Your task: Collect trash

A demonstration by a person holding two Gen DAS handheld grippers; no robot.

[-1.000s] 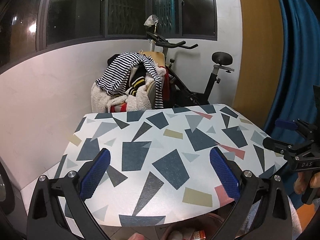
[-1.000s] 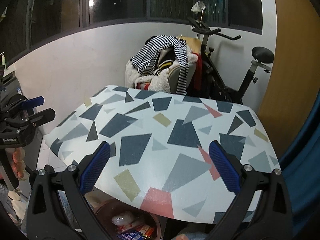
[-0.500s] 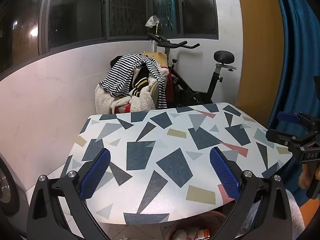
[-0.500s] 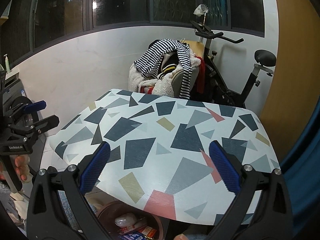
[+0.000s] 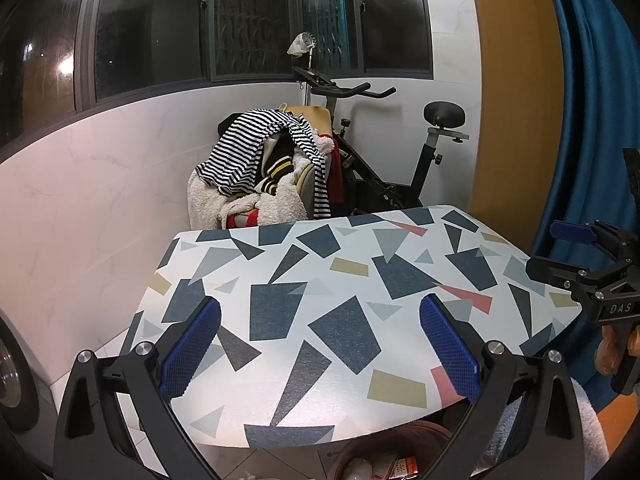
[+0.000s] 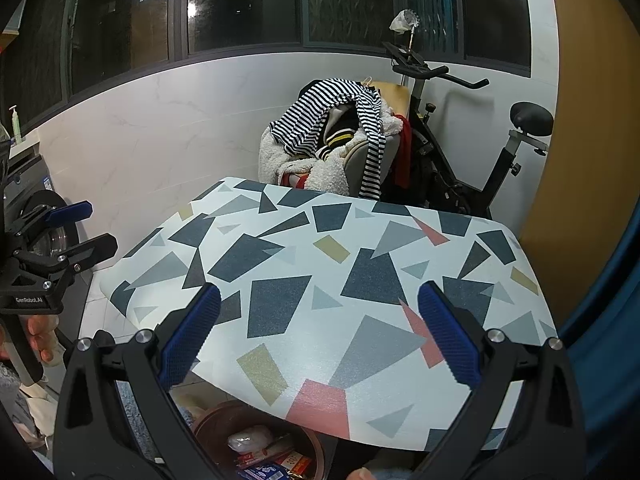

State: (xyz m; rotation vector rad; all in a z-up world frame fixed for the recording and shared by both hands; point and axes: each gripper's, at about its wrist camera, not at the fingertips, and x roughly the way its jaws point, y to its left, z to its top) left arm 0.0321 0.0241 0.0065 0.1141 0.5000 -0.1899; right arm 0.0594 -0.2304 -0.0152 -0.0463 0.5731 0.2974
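Below the near edge of the table (image 6: 360,240), a round brown bin (image 6: 216,420) sits on the floor with the collected trash (image 6: 268,456) inside it: a crumpled clear plastic wrapper, and printed red and blue packets lying flat against each other. From the right wrist view the bin lies low between the fingers of the right gripper (image 6: 319,336), closer to the left finger and partly hidden by the tabletop. From the left wrist view the same bin (image 5: 384,440) shows just under the table rim, nearer the right finger of the left gripper (image 5: 320,344), with white crumpled pieces and a small printed box visible.

Both grippers are spread wide with nothing between the jaws. Their fingers (image 5: 192,344) are black, angular and bolted, faced with ribbed blue rubber pads. Each gripper also appears at the edge of the other's view, held by a hand (image 6: 40,332) on its grip, jaws likewise parted.

The tabletop is smooth and matt, white with scattered angular patches in dark blue, grey, ochre and pink, and has rounded corners; its surface is bare. Beyond it stands a chair (image 5: 276,176) heaped with a striped top and fleecy white fabric, beside a black exercise bike (image 5: 400,152) against a pale marbled wall. A blue curtain (image 5: 592,120) hangs at the right.
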